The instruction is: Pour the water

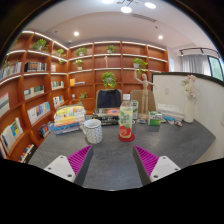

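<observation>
Gripper view: fingers (112, 160) spread wide and empty over grey desk (110, 165), aimed between white cup (92, 130) and clear jug (126, 120), presumably lining up a grasp.

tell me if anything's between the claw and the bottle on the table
Nothing visible is. The claw is open, and bare table runs from its fingers to the bottle. The white cup stands off to the bottle's left, outside that line.
</observation>
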The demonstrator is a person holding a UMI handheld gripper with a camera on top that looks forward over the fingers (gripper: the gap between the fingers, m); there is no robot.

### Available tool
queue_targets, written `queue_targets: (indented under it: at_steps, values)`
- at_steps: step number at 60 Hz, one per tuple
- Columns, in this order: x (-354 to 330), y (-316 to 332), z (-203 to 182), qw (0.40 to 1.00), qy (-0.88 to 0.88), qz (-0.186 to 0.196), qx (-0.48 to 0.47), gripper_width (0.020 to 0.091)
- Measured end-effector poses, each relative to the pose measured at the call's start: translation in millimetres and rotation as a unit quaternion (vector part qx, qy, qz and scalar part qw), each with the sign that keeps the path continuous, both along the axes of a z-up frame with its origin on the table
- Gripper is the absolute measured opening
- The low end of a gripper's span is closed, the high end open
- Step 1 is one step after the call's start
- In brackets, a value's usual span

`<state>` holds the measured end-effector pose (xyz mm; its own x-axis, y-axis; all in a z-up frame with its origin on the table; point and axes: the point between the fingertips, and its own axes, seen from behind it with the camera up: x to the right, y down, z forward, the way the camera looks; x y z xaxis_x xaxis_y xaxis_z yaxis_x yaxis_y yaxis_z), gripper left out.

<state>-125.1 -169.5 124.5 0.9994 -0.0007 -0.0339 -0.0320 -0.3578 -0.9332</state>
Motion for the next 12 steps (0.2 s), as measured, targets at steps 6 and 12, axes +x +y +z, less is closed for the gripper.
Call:
queue_targets:
  at_steps: [6, 12]
  values:
    - [7, -6, 9, 1.000, -0.010, -0.008, 0.006, 0.0805]
    - [9, -7, 15, 1.000, -0.013, -0.008, 0.013, 0.0808]
